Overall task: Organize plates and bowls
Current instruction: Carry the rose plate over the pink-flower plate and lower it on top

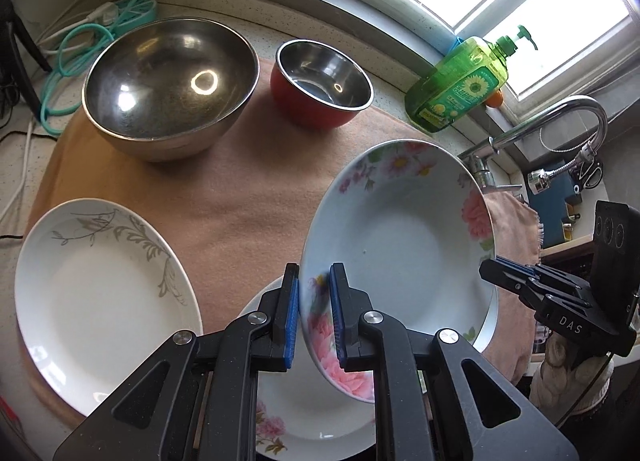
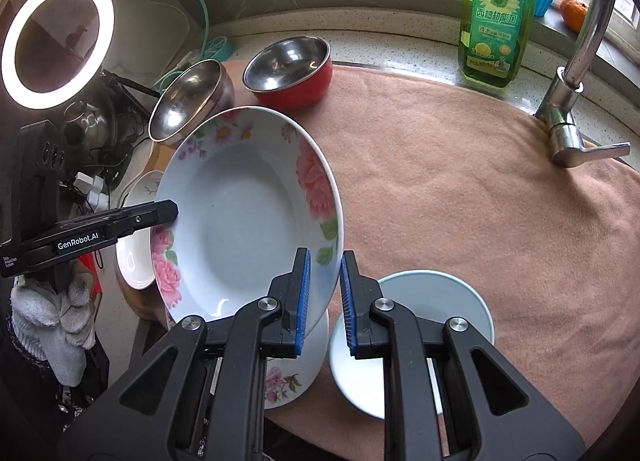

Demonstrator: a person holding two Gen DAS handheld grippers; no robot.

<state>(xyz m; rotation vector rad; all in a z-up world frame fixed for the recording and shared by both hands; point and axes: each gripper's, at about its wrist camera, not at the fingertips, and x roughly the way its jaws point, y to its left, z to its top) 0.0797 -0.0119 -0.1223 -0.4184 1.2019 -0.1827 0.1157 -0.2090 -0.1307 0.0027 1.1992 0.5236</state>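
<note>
**Two Grippers Carrying One Floral Plate**

Both grippers are clamping the same floral plate (image 1: pixel 400 237), and we are holding it tilted above the pink towel (image 2: pixel 460 181). The left gripper (image 1: pixel 314 317) is pinching its near left rim, fingers narrow on the edge; the right gripper (image 2: pixel 324 301) is pinching its near right rim likewise. Directly below, a second floral plate (image 1: pixel 312 421) is lying flat on the towel. We are judging that stacking calls for lowering level onto it. The white plate (image 1: pixel 100 297), large steel bowl (image 1: pixel 168 89) and red bowl (image 1: pixel 320 85) are standing apart, further left and far.
</note>
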